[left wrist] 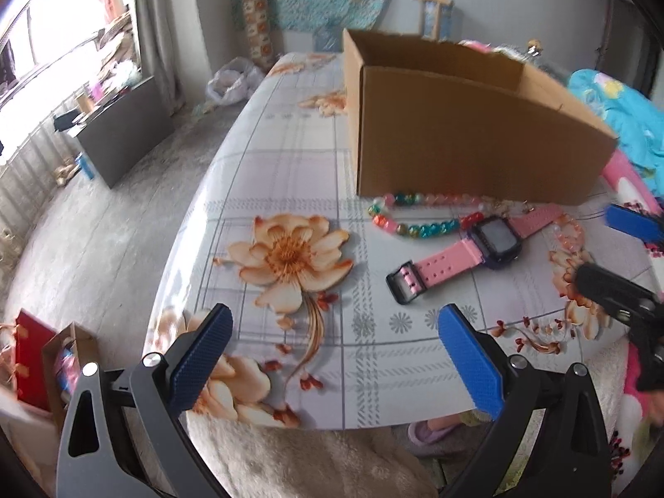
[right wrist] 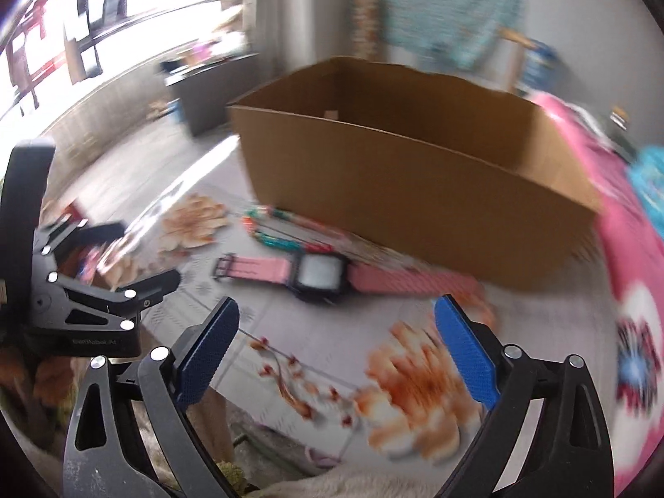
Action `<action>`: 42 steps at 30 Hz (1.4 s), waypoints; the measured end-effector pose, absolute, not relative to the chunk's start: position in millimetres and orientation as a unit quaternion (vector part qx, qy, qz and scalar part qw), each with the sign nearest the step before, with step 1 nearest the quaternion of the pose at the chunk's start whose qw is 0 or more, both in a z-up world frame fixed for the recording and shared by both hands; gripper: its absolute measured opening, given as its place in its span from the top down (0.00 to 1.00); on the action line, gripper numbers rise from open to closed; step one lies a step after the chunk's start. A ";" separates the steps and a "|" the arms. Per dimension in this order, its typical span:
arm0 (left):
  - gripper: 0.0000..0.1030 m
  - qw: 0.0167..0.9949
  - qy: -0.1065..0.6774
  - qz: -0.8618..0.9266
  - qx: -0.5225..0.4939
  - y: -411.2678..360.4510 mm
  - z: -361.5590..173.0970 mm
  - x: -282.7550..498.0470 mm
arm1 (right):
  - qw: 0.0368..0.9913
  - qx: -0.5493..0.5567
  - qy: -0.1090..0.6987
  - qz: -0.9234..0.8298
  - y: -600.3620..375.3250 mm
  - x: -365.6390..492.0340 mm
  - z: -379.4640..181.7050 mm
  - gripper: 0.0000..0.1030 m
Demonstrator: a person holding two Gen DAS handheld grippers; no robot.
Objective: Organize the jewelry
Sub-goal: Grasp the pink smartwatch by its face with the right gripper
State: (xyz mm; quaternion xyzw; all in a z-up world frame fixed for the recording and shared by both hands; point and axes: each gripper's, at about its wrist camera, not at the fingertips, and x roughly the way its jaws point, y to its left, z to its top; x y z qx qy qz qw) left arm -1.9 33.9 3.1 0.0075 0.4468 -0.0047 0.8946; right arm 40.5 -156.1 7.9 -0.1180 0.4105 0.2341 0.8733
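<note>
Watch (left wrist: 465, 255) before box (left wrist: 477, 141), beads (left wrist: 411, 218) between

Only one bit of text shows: a small pale imprint on the black body of the left hand-held gripper (right wrist: 95, 290), seen at the left edge of the right wrist view, low on its housing. Too blurred to read for sure; looks like one short brand word. Watch (left wrist: 494, 240) screen is grey, no digits or letters legible in either view. Cardboard box (left wrist: 465, 137) walls plain, no print or label visible. Patterned roll far back by the wall (left wrist: 258, 25) has repeating motifs, no readable chars.
</note>
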 end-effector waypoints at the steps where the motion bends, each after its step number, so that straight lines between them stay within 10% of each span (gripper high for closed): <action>1: 0.06 0.900 0.435 -0.025 -0.006 39.5 4.3 -4.0 | 0.867 -0.135 0.411 0.249 -149.7 45.6 5.8 0.13; 10: 0.06 0.895 0.437 -0.080 -0.034 52.6 -2.8 -2.7 | 0.809 -0.234 0.437 0.316 -113.0 77.2 -20.4 0.19; 18: 0.06 0.915 0.389 -0.107 -0.011 48.0 -0.5 -16.5 | 0.772 -0.303 0.464 0.312 -100.9 85.0 -38.6 0.46; 28: 0.12 0.923 0.326 -0.149 0.136 -0.2 -0.5 -32.6 | 0.732 -0.272 0.524 0.339 -99.5 112.3 -30.7 0.47; 42: 0.82 0.889 0.370 -0.139 0.231 -50.0 -26.0 0.7 | 0.677 -0.180 0.585 0.409 -125.3 142.5 -26.0 0.47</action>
